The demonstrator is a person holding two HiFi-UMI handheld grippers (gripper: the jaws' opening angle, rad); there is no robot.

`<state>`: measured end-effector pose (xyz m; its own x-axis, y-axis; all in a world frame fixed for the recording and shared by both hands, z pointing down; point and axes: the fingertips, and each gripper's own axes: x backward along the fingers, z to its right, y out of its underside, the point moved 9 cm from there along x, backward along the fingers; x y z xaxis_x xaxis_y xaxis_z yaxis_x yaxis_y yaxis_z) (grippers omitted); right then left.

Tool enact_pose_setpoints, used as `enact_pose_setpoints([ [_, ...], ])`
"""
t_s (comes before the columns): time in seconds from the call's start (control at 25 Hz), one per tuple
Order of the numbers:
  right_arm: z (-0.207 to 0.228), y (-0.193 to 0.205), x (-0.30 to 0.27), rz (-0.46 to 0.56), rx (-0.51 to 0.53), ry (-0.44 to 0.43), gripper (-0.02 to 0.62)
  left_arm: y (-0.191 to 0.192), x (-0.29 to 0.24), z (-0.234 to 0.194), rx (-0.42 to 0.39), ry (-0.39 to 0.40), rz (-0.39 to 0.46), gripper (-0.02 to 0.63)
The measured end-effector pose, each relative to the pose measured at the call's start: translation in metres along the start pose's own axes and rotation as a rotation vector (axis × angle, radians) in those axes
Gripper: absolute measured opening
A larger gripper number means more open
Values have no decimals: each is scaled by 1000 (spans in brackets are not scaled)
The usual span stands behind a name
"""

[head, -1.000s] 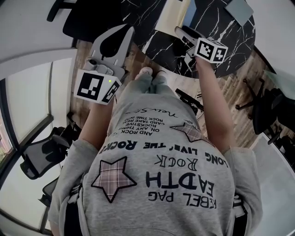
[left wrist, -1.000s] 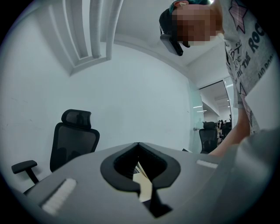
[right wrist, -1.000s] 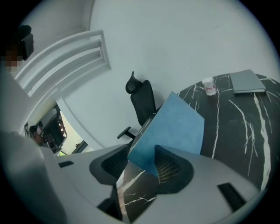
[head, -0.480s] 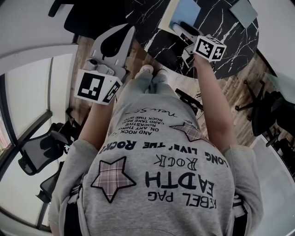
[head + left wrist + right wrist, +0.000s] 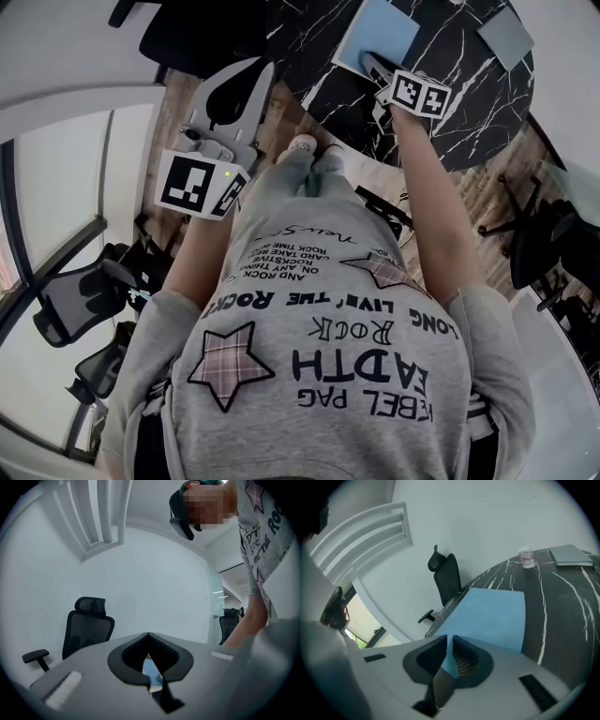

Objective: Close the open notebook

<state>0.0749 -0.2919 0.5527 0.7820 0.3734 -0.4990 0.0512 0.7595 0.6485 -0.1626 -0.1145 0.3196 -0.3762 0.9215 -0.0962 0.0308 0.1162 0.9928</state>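
Claws split the work at the black tabletop (image 5: 450,112): one parked, one at the notebook (image 5: 380,33).

At left I hold the left claw (image 5: 262,70) raised off the tabletop's edge, out of the way of what I judge to be a one-handed job. Its jaws are pressed together on nothing, with an office chair (image 5: 89,625) beyond. Further right the notebook lies flat near the tabletop's rim, blue cover up, so the closing looks done or all but done. The right claw (image 5: 367,62) sits low over the cover's near side, likely to press it flat. Its tips meet and grip nothing, and I cannot tell whether they touch the cover. At far right a small cup (image 5: 527,557) and a flat grey item (image 5: 572,555) lie well apart from the notebook.
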Motion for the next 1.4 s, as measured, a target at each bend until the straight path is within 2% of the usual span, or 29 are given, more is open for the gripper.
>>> enact_pose_setpoints([
  [0.32,4,7,-20,-64,29,42,28,0,9,-5,-3,-32,-19,8],
  [0.56,-1,12,-34,-196,116,113,18,2,6,-2,-9,-29,-28,8],
  [0.68,-3,13,-37,-244,125,147,14,0,4,0,-11,-22,-22,8],
  [1.0,-4,12,-35,-238,116,139,14,0,3,5,-11,-14,-17,8],
  [1.4,-5,5,-5,-129,77,121,14,-7,-9,5,-26,25,11,8],
])
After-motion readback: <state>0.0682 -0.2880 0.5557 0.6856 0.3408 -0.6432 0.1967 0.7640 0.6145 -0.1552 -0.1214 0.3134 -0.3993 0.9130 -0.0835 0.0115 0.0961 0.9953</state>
